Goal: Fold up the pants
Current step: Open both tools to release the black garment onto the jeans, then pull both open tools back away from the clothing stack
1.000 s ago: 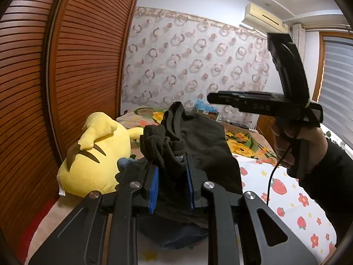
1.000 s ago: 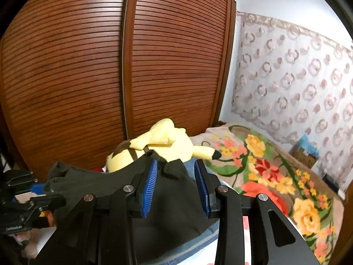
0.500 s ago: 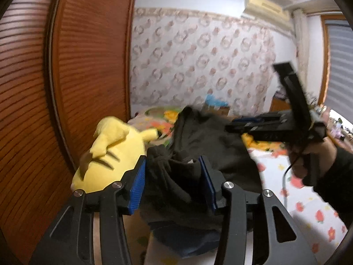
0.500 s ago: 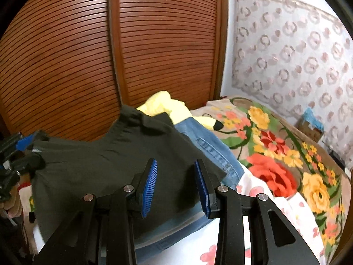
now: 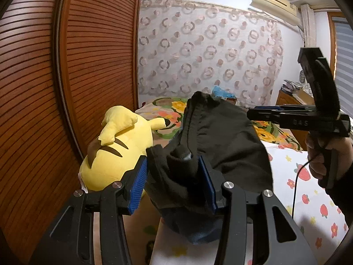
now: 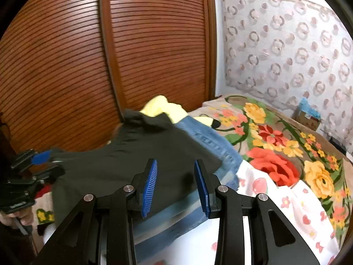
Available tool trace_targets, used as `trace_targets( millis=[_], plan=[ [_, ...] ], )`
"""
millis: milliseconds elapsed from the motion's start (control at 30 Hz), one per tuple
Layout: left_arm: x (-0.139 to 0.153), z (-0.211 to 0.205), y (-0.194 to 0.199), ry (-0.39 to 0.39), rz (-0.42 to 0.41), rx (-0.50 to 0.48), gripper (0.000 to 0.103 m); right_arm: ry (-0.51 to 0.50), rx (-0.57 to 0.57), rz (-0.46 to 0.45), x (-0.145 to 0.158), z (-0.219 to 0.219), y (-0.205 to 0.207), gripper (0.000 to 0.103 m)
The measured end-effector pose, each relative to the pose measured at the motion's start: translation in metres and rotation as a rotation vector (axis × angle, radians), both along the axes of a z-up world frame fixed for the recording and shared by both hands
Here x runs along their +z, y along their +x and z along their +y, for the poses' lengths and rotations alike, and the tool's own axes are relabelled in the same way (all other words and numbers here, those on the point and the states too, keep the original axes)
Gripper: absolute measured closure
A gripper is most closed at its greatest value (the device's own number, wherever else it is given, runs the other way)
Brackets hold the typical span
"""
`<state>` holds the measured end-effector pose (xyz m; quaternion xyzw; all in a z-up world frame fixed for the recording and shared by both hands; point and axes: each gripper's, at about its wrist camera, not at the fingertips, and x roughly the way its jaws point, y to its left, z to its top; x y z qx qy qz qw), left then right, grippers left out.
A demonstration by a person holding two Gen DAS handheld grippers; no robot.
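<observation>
Now, one pair of dark pants [image 5: 229,141] heaped on bed [image 6: 275,154] near wardrobe-side edge, atop one blue denim garment [image 6: 211,141]. Left claw [image 5: 173,183]: jaws parted, bunched waistband fabric between two blue pads [image 5: 138,183], not squeezed. Right claw [image 6: 175,185]: jaws apart above pants, nothing between its two pads, no contact seen. One yellow plush toy [image 5: 119,152] lying just beside pants, against one slatted wooden wardrobe [image 6: 132,50]. One hand [image 5: 326,154] visible, holding right tool's handle.
</observation>
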<state>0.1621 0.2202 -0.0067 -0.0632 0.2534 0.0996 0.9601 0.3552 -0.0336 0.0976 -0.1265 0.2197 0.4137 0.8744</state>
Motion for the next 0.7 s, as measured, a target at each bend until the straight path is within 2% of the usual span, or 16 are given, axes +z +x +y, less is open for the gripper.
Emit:
trace_targets(
  millis=[333, 367, 400, 533, 600, 667, 700],
  plan=[
    [0.006, -0.013, -0.02, 0.0, 0.012, -0.037, 0.054, 0.033, -0.004, 0.005, -0.007, -0.023, -0.056, 0.067],
    [0.006, -0.014, -0.023, -0.001, 0.012, -0.04, 0.043, 0.036, -0.007, 0.008, -0.008, -0.026, -0.06, 0.067],
    [0.007, -0.015, -0.026, -0.005, 0.006, -0.044, 0.025, 0.039, -0.01, 0.009, -0.008, -0.029, -0.064, 0.067],
    [0.01, -0.021, -0.036, -0.024, -0.003, -0.082, 0.022, 0.049, -0.026, 0.009, -0.008, -0.042, -0.081, 0.067],
    [0.012, -0.024, -0.039, -0.028, -0.007, -0.094, 0.011, 0.053, -0.034, 0.005, -0.007, -0.046, -0.088, 0.067],
    [0.014, -0.028, -0.045, -0.031, -0.019, -0.107, 0.009, 0.062, -0.042, 0.002, -0.006, -0.052, -0.098, 0.067],
    [0.016, -0.03, -0.047, -0.031, -0.022, -0.112, 0.001, 0.067, -0.044, 0.002, -0.005, -0.054, -0.102, 0.067]
  ],
)
